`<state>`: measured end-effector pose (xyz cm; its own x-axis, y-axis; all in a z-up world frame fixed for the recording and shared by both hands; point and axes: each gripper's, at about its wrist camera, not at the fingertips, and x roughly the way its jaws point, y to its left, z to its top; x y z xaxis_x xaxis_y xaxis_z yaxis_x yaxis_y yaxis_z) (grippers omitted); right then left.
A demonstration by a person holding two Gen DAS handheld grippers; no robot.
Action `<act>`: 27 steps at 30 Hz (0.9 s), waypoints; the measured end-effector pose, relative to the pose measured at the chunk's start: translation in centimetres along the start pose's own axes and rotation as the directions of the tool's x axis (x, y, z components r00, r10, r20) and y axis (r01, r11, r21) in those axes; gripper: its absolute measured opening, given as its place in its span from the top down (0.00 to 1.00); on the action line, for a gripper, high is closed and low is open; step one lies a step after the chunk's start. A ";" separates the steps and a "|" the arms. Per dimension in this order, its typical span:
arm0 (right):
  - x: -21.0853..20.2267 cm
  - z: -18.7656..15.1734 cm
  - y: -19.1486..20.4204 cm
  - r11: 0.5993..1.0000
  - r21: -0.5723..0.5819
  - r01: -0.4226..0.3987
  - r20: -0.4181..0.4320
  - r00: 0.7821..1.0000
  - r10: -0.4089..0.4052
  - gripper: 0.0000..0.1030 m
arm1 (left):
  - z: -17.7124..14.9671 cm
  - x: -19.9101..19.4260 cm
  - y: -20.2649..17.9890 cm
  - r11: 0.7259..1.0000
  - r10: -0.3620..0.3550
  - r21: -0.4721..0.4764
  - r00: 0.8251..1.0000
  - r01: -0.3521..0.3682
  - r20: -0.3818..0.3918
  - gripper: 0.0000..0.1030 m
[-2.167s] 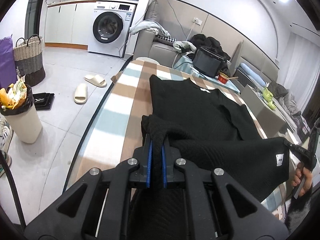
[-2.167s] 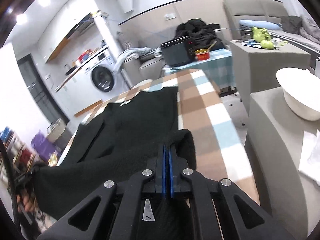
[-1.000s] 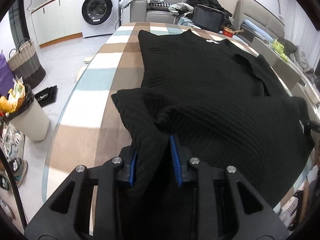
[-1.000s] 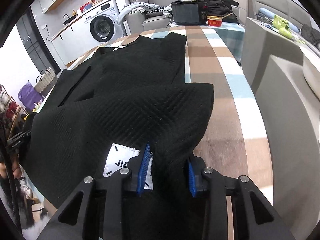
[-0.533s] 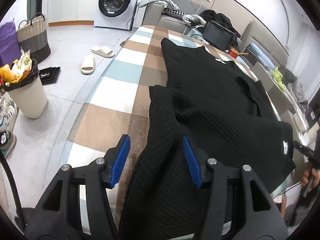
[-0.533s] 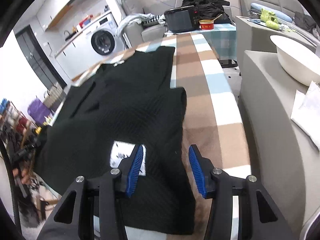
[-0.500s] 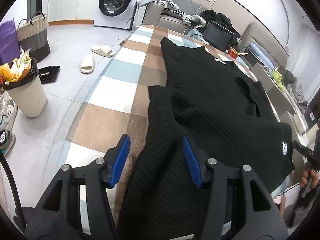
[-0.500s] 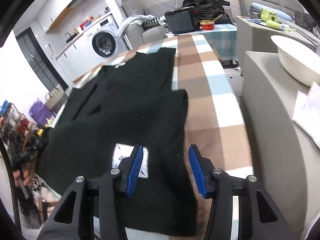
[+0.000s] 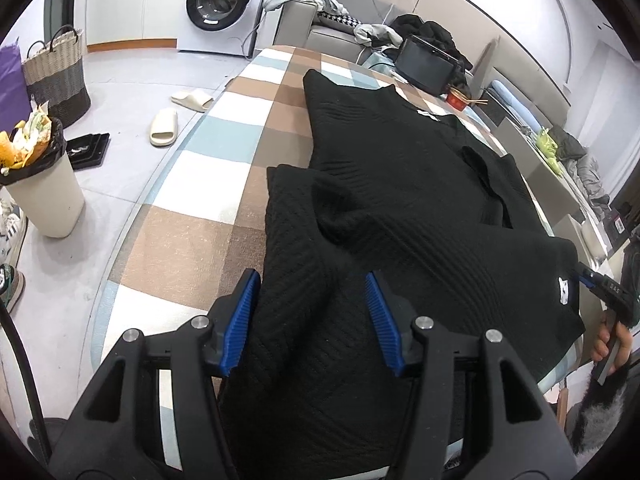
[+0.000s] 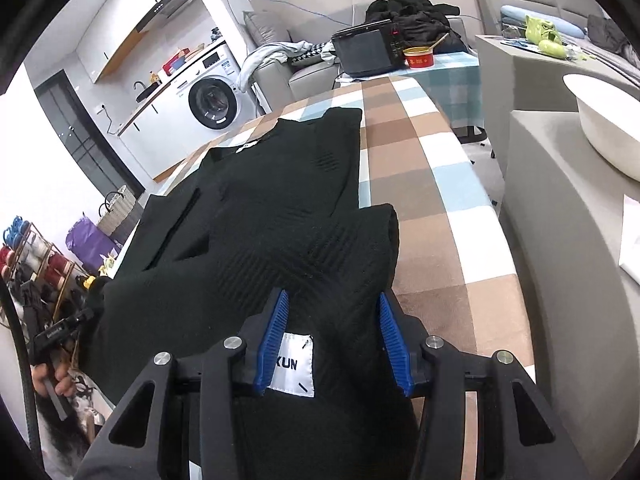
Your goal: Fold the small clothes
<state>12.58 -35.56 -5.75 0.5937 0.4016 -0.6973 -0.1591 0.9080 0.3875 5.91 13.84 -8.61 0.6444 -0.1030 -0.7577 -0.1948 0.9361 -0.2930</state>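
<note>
Both grippers, left gripper (image 9: pixel 313 322) and right gripper (image 10: pixel 331 342), stood wide open, empty; black knit sweater (image 9: pixel 404 208) folded hem between fingers, long axis running ahead.

white label (image 10: pixel 292 365) on black sweater (image 10: pixel 280 208), letters "XUN"

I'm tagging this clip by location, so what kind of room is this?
Most likely a lived-in home, an open living and laundry area: a washing machine, a sofa piled with clothes, and slippers on the floor.
</note>
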 end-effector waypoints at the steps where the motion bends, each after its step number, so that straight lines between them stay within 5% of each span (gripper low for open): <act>1: 0.0 0.0 -0.1 1.000 0.005 -0.001 -0.003 1.000 0.001 0.53 | 0.0 0.1 0.0 1.000 -0.002 -0.004 1.000 0.002 -0.004 0.51; 21: 0.5 0.2 -1.0 1.000 0.003 0.006 -0.008 1.000 -0.006 0.53 | 0.1 0.0 -1.0 0.999 -0.038 0.034 0.999 0.038 -0.007 0.51; 23: 0.9 0.3 -0.6 1.000 -0.017 0.011 -0.015 1.000 -0.011 0.65 | 0.1 0.1 -1.2 0.999 -0.027 0.043 1.000 0.027 0.000 0.51; 24: 1.0 0.4 -0.4 0.999 -0.027 0.026 -0.014 1.000 -0.027 0.70 | 0.1 0.2 -1.2 0.999 -0.025 0.042 1.000 0.025 0.004 0.53; 26: 1.0 0.5 -0.3 0.999 -0.040 0.034 0.001 0.999 -0.034 0.87 | 0.1 0.2 -1.1 0.999 -0.018 0.036 1.000 0.017 0.013 0.73; 27: 0.8 0.5 -0.2 0.999 -0.043 0.024 0.015 1.000 -0.023 0.87 | 0.2 0.2 -1.1 0.999 -0.008 0.040 1.000 0.007 0.019 0.85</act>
<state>13.45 -35.50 -6.08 0.6087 0.3787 -0.6972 -0.1788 0.9216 0.3445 6.38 12.83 -8.36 0.6599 -0.1042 -0.7441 -0.1606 0.9479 -0.2752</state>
